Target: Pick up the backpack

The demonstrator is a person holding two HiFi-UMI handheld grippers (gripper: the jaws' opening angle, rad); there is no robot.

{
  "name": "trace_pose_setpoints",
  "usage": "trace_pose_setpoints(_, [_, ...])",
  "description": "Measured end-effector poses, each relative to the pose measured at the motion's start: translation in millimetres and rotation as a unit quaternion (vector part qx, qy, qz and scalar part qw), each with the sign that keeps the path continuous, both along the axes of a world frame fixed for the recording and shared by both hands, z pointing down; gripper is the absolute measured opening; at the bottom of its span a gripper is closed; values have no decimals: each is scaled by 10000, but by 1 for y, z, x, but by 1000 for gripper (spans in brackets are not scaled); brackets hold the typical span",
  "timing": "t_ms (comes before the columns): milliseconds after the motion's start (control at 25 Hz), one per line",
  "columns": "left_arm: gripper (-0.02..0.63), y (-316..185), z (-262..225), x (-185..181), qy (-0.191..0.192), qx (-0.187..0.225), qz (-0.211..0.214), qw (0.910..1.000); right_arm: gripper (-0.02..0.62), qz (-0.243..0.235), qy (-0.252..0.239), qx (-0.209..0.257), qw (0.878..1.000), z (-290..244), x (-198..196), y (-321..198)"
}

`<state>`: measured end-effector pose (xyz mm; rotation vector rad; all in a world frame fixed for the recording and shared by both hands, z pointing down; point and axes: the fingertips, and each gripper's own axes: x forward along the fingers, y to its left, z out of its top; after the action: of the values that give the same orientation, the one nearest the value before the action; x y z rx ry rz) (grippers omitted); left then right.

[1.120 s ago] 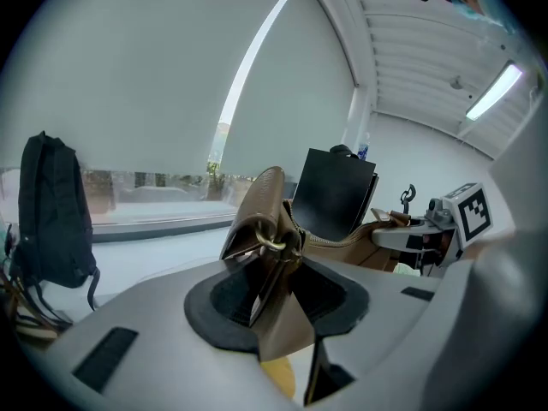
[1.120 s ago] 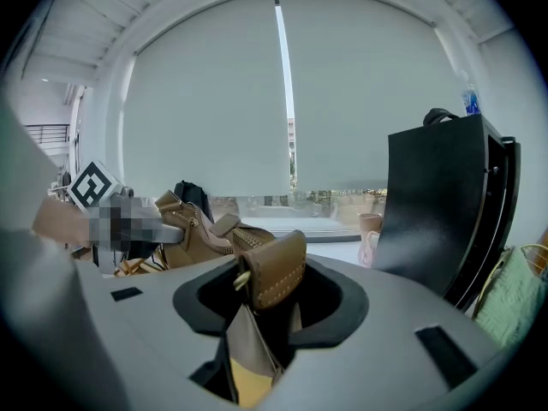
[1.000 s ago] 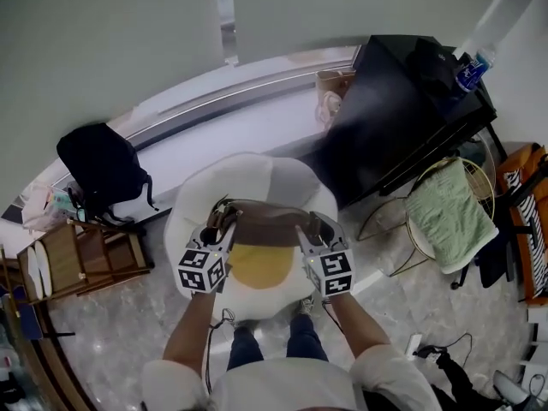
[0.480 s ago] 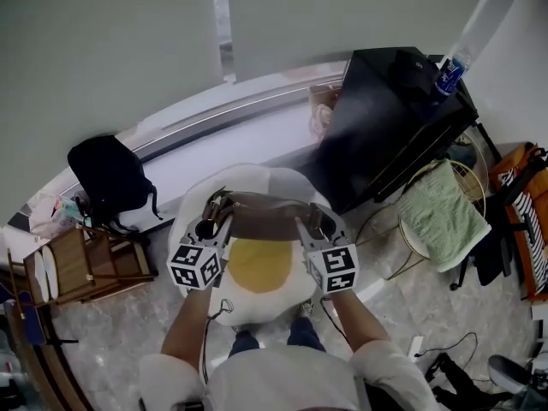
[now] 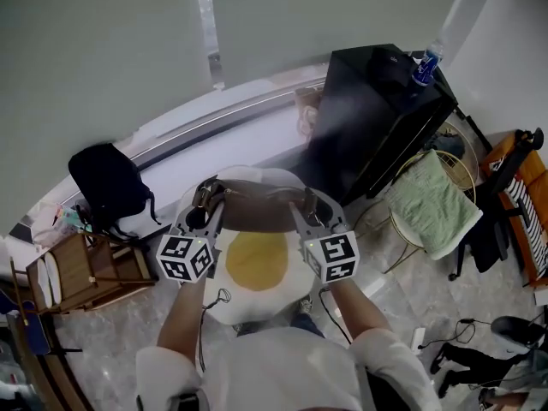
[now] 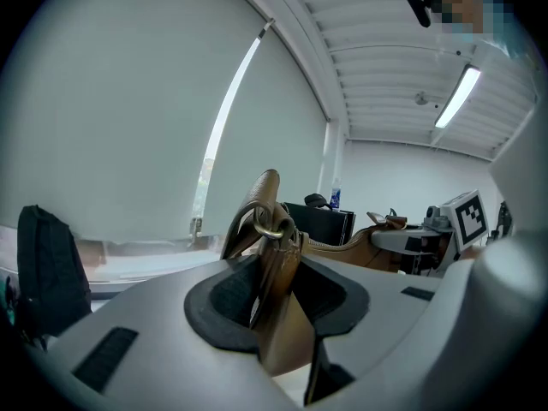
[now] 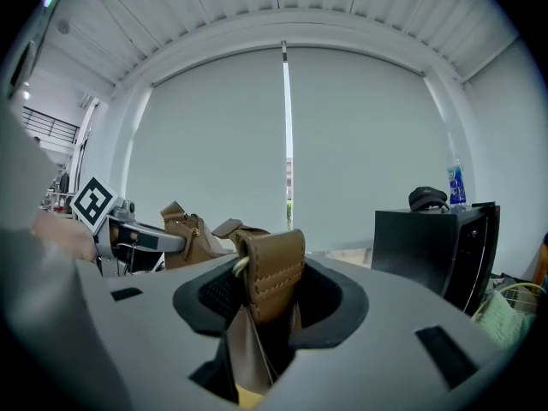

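Left tongs (image 6: 272, 268) clenched on a brown strap tab with a brass ring at one end of the backpack (image 5: 257, 213). Right tongs (image 7: 267, 285) clenched on a stitched brown tab at the other end. Both sets of tongs point roughly level, away from the person, marker cubes toward the body.

Backpack is brown leather and hangs between the two tongs, spanning the gap, clear of everything below.

Directly under the tongs: a fried-egg cushion (image 5: 257, 262), white with a yellow centre, on the floor.

Left of the left tongs: a black bag (image 5: 106, 181) against the window ledge, and nearer the person a wooden rack (image 5: 84, 271).

Ahead and right of the right tongs: a black cabinet (image 5: 377, 110) with a bottle (image 5: 424, 65) on top. Further right, a green towel (image 5: 432, 204) lies over a wire frame.
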<state>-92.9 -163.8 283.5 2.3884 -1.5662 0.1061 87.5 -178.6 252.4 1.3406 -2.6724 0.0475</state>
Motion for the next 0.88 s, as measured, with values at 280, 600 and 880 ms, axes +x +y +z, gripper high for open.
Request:
trace_pose_setpoints(280, [138, 9, -37, 6, -3, 257, 6, 9997, 173, -33, -193, 274, 9994, -36, 7, 6])
trace_pose_setpoints(600, [137, 20, -75, 2, -54, 602, -112, 9981, 173, -105, -488, 511, 9974, -69, 4, 13])
trace_pose_setpoints(880, [137, 32, -103, 0, -35, 881, -134, 9960, 175, -156, -935, 730, 9928, -95, 4, 22])
